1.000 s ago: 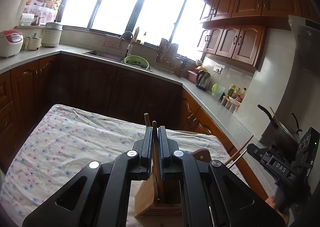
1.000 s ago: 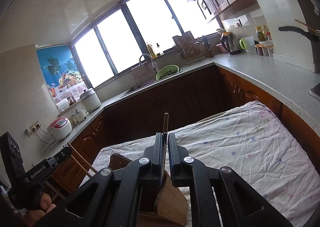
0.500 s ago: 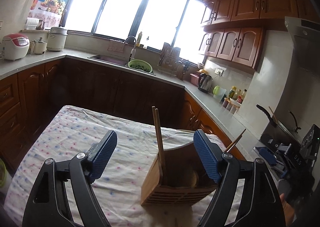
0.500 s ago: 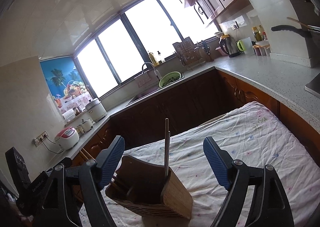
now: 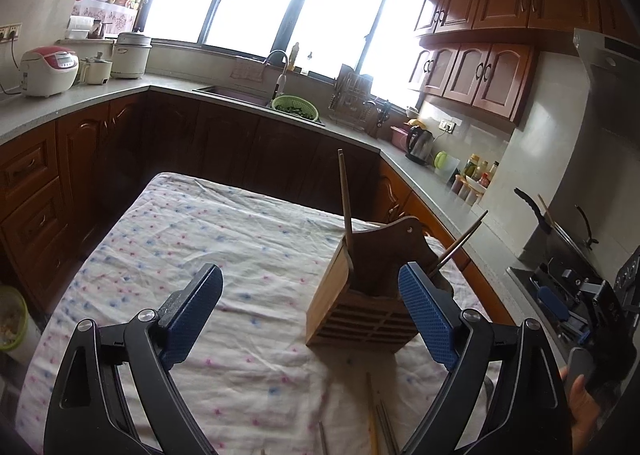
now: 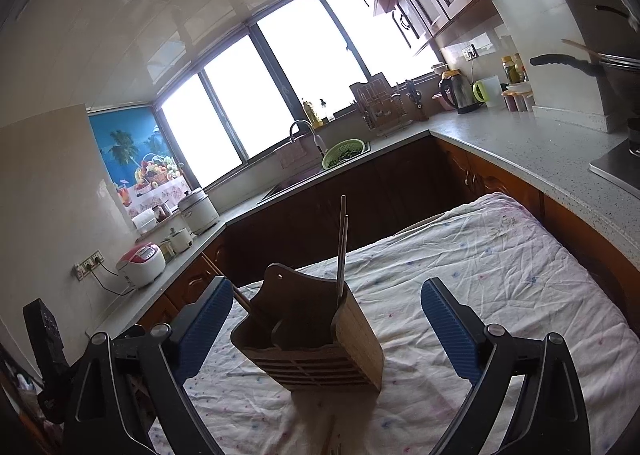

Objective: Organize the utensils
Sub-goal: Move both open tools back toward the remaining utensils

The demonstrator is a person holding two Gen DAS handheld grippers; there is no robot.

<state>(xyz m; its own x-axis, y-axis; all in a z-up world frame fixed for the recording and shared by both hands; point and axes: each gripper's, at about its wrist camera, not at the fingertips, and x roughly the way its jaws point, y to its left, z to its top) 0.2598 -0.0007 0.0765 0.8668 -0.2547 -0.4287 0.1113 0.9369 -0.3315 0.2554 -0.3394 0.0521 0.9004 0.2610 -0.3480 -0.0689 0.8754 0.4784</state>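
Observation:
A wooden utensil holder (image 5: 360,295) (image 6: 312,335) stands on the cloth-covered table. One pair of chopsticks (image 5: 345,199) (image 6: 342,243) stands upright in it and a second pair (image 5: 460,239) (image 6: 240,297) leans out of its far side. My left gripper (image 5: 310,275) hangs just short of the holder, its jaws opening wide and its blue pads touching nothing. My right gripper (image 6: 327,287) faces the holder from the other side, jaws likewise opening and empty. Loose chopsticks (image 5: 374,423) (image 6: 330,439) lie on the cloth near the front edge.
The flowered tablecloth (image 5: 200,235) covers the table. A counter runs around the room with a rice cooker (image 5: 48,71), a green colander (image 5: 296,109) by the sink, a kettle (image 5: 418,145) and a pan (image 5: 560,231) on the stove. A hand (image 5: 580,399) holds the right gripper.
Both grippers were shut on chopstick pairs over the holder. They have let go, opened wide and drawn back. The chopsticks now stand in the holder on their own.

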